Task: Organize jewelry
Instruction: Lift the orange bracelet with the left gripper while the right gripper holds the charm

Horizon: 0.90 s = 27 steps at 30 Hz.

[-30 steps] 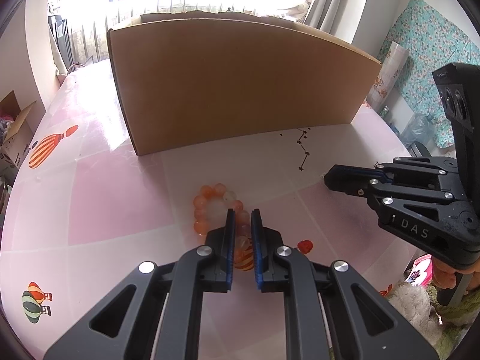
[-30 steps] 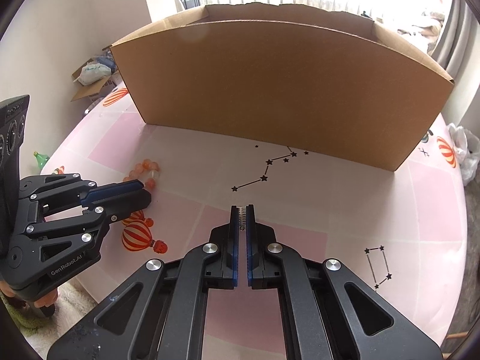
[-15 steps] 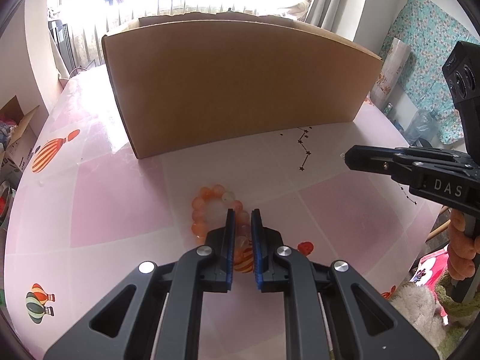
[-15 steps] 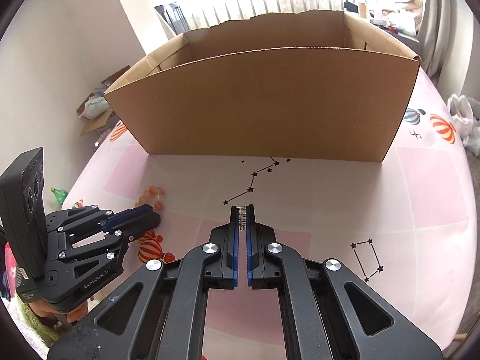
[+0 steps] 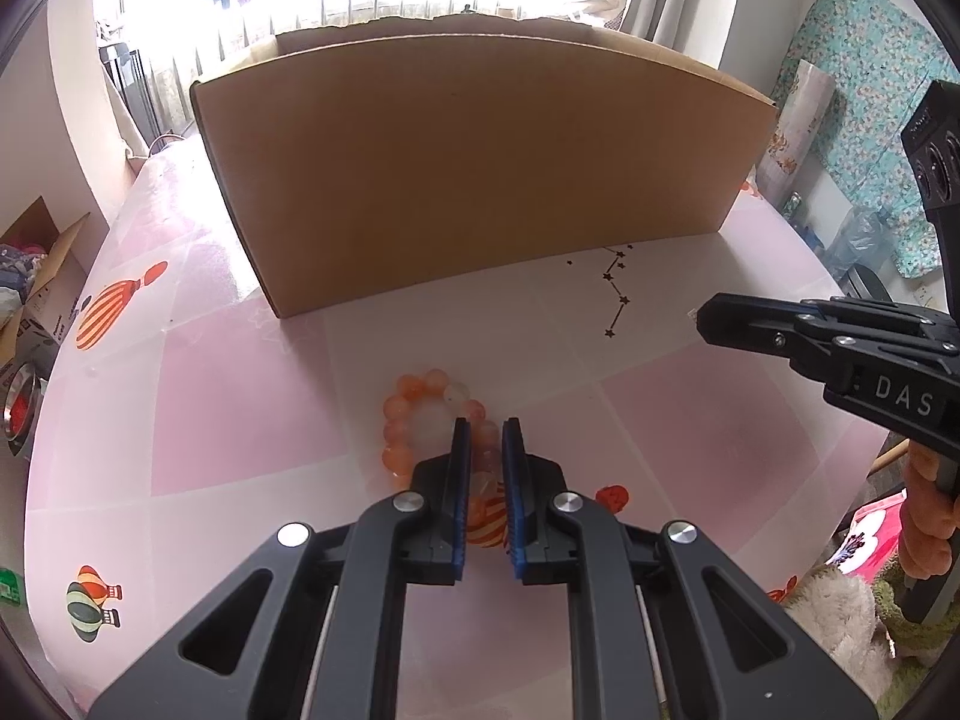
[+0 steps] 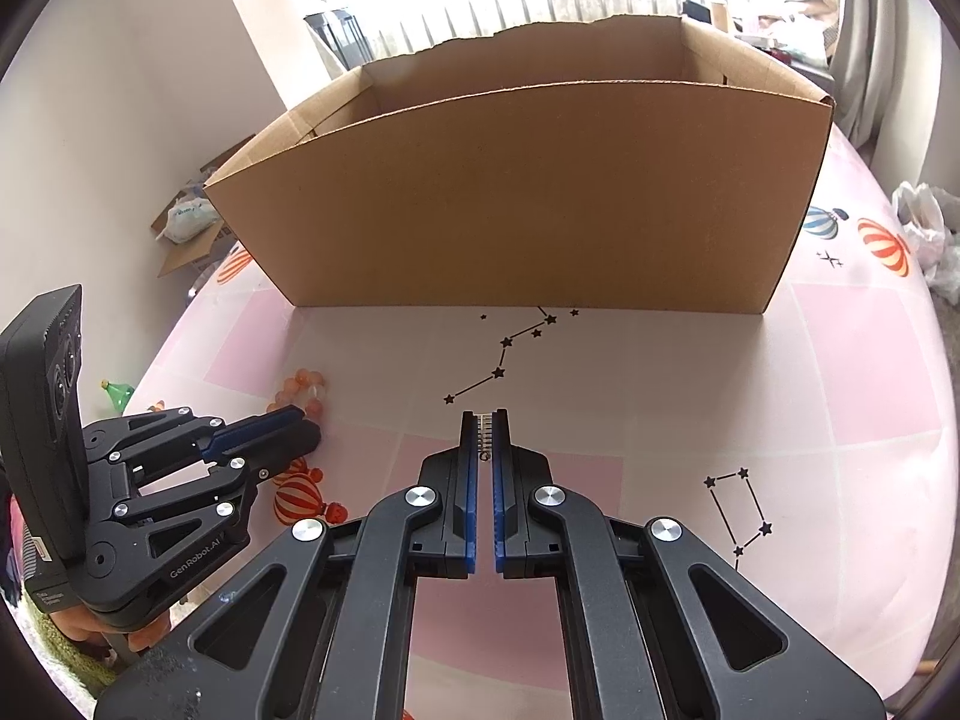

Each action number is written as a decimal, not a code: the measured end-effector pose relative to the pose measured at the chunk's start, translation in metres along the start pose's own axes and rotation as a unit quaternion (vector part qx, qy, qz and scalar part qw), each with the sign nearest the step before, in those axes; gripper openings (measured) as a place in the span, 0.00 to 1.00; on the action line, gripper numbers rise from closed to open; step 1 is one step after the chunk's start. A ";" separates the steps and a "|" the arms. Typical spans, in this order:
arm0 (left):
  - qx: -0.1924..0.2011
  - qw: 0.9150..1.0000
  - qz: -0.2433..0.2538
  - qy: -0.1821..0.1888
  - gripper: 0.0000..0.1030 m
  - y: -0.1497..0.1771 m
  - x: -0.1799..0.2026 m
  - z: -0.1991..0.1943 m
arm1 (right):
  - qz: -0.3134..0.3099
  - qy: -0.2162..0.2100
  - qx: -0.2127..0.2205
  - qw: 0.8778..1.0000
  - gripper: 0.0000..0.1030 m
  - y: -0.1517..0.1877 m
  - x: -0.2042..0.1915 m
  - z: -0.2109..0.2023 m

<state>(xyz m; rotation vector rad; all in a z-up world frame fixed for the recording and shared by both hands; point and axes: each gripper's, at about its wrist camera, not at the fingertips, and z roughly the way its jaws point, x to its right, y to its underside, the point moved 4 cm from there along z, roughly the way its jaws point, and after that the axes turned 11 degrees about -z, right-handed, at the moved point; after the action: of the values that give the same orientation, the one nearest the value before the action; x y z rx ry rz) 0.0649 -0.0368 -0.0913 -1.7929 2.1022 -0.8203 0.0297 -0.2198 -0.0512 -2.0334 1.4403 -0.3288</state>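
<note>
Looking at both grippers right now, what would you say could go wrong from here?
1. The left gripper pinches only one side of the orange bead bracelet; the round beads might slip out on lifting.
2. The right gripper holds a thin silver chain at its very tips, so it could drop.
3. The cardboard box has tall walls; either piece may snag the rim.

Two grippers, left (image 5: 483, 429) and right (image 6: 484, 420), work in front of one cardboard box (image 6: 528, 192). Before the box lies one bead bracelet (image 5: 420, 414), and one small silver chain piece (image 6: 485, 438) sits between the right gripper's fingers. Left of the box, on the floor, stand two smaller open cartons (image 6: 192, 240)
</note>
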 end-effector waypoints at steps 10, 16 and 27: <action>-0.004 1.000 -0.001 -0.011 0.10 0.001 -0.001 -0.001 | 0.001 -0.006 0.012 1.000 0.02 0.002 0.001 -0.007; -0.005 1.000 0.000 -0.018 0.10 0.000 0.001 -0.003 | 0.003 -0.010 0.018 1.000 0.02 0.005 0.004 -0.012; -0.005 1.000 0.002 -0.027 0.10 0.002 -0.002 -0.010 | 0.003 -0.016 0.023 1.000 0.02 0.007 0.006 -0.017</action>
<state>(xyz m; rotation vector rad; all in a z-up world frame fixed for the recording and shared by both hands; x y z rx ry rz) 0.0578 -0.0320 -0.0845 -1.7944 2.0791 -0.7527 0.0175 -0.2327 -0.0428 -1.9891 1.4078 -0.3229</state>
